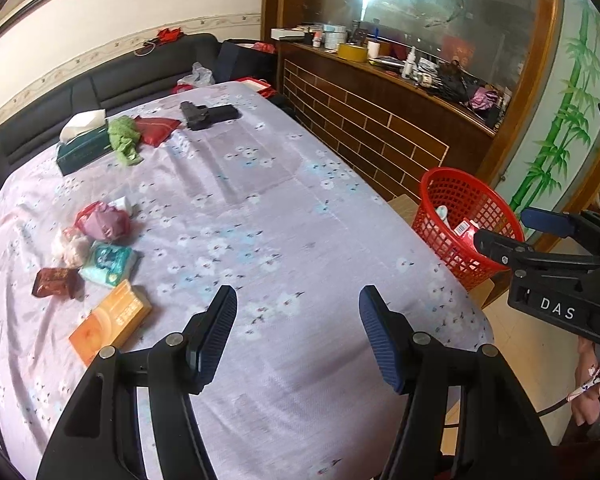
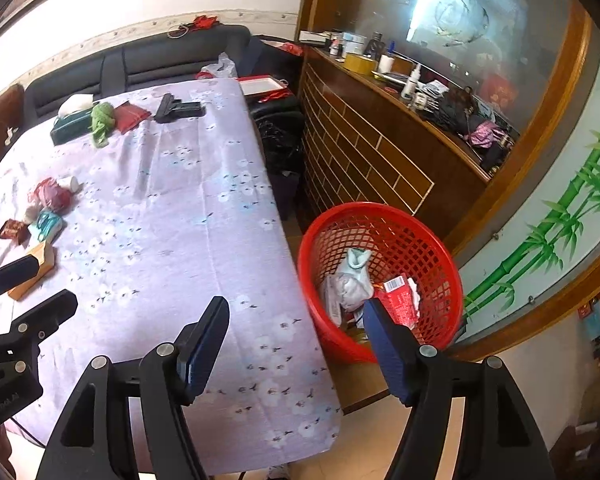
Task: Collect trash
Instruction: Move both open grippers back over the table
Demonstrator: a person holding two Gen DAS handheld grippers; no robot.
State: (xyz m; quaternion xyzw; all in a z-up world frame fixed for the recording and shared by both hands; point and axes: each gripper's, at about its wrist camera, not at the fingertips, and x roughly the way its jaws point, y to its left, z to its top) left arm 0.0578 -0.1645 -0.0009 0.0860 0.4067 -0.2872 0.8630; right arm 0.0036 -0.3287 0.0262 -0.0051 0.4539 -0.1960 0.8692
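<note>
I count on my table (image 1: pixel 260 208): 1 tissue box (image 1: pixel 82 148) | 1 orange box (image 1: pixel 110 322) | beside it: 1 red basket (image 2: pixel 380 280)

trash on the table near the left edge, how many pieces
5, clustered together: red bag, pale wad, teal pack, brown wrapper, orange box. More may hide under the bag.

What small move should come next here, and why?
Probably carry the left hand-held gripper over to the orange box, the nearest of the litter. Both it and the right hand-held gripper are open and empty, the red basket already holds some wrappers, and several pieces remain on the tablecloth.
</note>
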